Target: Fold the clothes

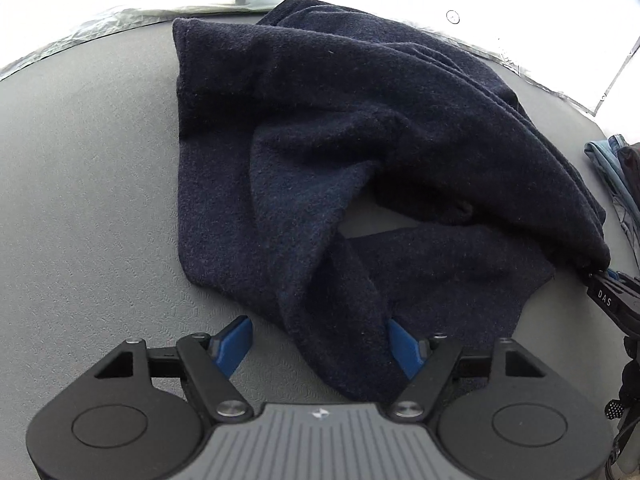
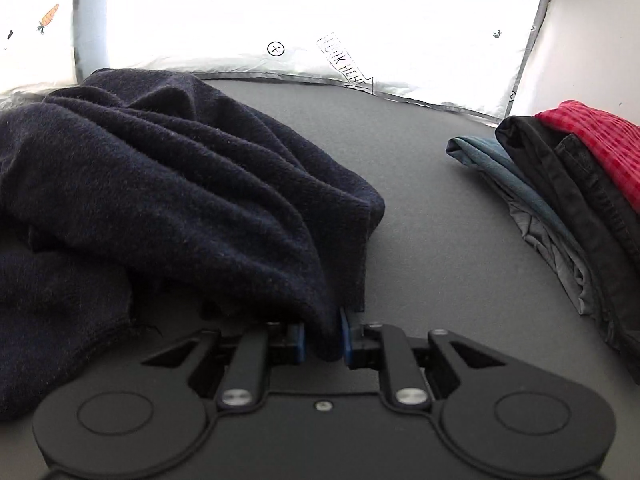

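A dark navy knit garment (image 1: 340, 152) lies crumpled on the grey table (image 1: 80, 200). My left gripper (image 1: 318, 322) points down at its near corner. Its blue pads stand wide apart; the cloth lies between them against the right pad (image 1: 404, 348), well clear of the left one. In the right wrist view the same navy garment (image 2: 180, 184) bunches up at the left. My right gripper (image 2: 321, 320) is shut on a gathered fold of its edge, low over the table (image 2: 440, 240). That right gripper (image 1: 604, 292) also shows at the far right of the left wrist view, where the cloth draws into it.
A stack of folded clothes (image 2: 560, 184), red checked on top over black, teal and grey, sits at the right; its edge (image 1: 608, 160) shows in the left wrist view. A bright white sheet with a silver border (image 2: 360, 80) lines the table's far side.
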Available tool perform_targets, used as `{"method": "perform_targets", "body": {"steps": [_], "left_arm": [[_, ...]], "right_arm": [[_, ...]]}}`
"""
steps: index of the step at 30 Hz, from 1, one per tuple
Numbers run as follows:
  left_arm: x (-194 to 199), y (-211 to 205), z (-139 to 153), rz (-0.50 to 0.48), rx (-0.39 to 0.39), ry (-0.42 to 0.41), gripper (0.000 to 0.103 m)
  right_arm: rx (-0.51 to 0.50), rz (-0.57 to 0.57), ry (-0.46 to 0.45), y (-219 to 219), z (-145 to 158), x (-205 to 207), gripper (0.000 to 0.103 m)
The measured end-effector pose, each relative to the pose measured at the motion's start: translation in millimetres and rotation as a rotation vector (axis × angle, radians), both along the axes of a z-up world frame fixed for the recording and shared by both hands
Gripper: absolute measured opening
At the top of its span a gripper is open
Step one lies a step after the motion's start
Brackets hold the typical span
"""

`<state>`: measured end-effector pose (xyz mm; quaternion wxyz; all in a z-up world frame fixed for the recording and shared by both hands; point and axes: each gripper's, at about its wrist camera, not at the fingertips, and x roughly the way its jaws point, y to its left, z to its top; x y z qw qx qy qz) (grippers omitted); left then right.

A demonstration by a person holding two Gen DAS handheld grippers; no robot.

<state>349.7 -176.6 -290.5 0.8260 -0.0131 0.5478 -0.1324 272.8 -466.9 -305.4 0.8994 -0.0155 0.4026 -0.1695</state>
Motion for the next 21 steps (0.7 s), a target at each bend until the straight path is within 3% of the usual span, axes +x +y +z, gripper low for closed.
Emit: {"method": "perform_targets", "body": {"steps": [2, 6, 10, 13, 17, 21], "left_arm": [[2, 3, 2, 0.011, -0.015, 0.014, 0.039], [3, 13, 8, 0.040, -0.034, 0.023, 0.026], [1, 34, 24, 0.105, 0.026, -0.031, 0.018], [-1, 62, 47, 0.195, 0.114, -0.126, 0.014], [1, 97, 82, 0.288, 0.265, -0.280, 0.014], [3, 112, 111, 0.257, 0.502, -0.462, 0.014]], "right_arm": [[0.014, -0.006, -0.001, -1, 1, 1, 0.017], [0.057, -0.008, -0.020, -7, 3, -2, 0.017], [0.109, -0.013, -0.004, -6, 7, -6, 0.014], [0.151, 0.000, -0.012, 3, 16, -11, 0.011], [0.190, 0.111, -0.041, 31, 34, -22, 0.009], [0.252, 0.283, -0.053, 70, 45, -33, 0.009]]}}
